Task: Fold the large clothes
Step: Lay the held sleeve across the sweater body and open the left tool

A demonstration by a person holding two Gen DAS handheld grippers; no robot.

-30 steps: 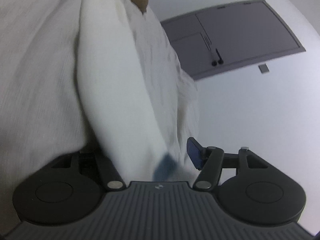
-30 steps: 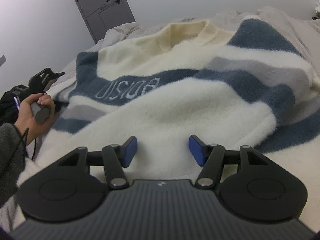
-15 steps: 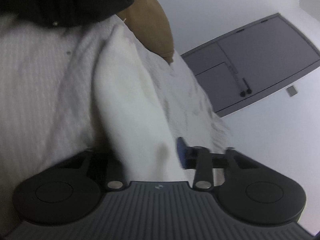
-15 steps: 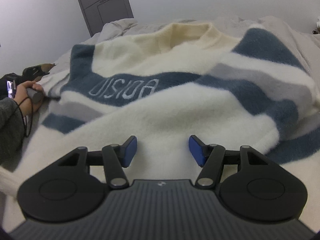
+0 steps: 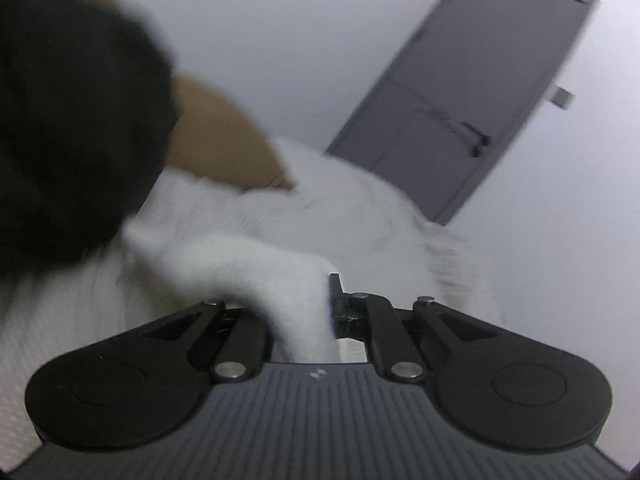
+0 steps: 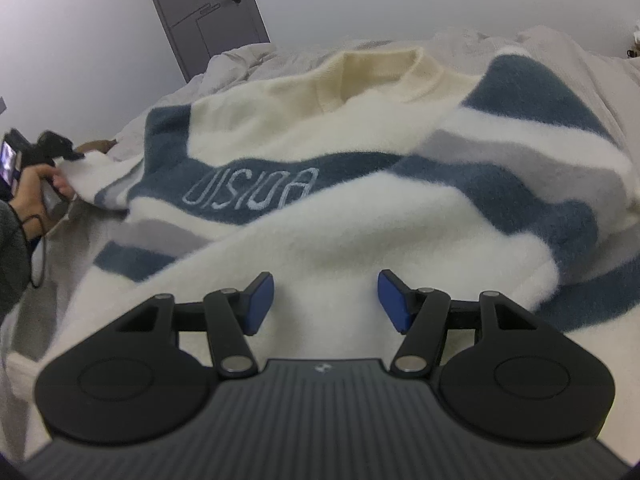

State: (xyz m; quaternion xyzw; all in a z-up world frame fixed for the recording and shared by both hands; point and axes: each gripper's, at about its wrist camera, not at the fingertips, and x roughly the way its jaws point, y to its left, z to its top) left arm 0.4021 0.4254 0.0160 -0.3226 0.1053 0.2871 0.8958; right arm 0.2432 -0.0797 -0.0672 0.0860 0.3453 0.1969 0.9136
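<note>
A fluffy cream sweater (image 6: 320, 184) with blue and grey stripes lies spread on the bed, collar at the far side. My right gripper (image 6: 326, 300) hovers open just over its near hem, nothing between the blue pads. At the far left of the right wrist view, a hand (image 6: 32, 192) holds my left gripper (image 6: 60, 148) at the sweater's sleeve end. In the left wrist view, my left gripper (image 5: 316, 296) has its jaws closing on the white sleeve (image 5: 280, 276), pinching the cloth. Its left finger is hidden by the fabric.
Pale rumpled bedding (image 6: 240, 60) lies under and beyond the sweater. A grey door (image 6: 208, 4) stands in the white wall behind the bed. In the left wrist view a dark blurred shape (image 5: 68, 120) fills the upper left, with a brown object (image 5: 224, 140) beside it.
My left gripper's jaws have come together on the sleeve, and it has risen and rolled, lifting the sleeve end. My right gripper has stayed where it was, still open.
</note>
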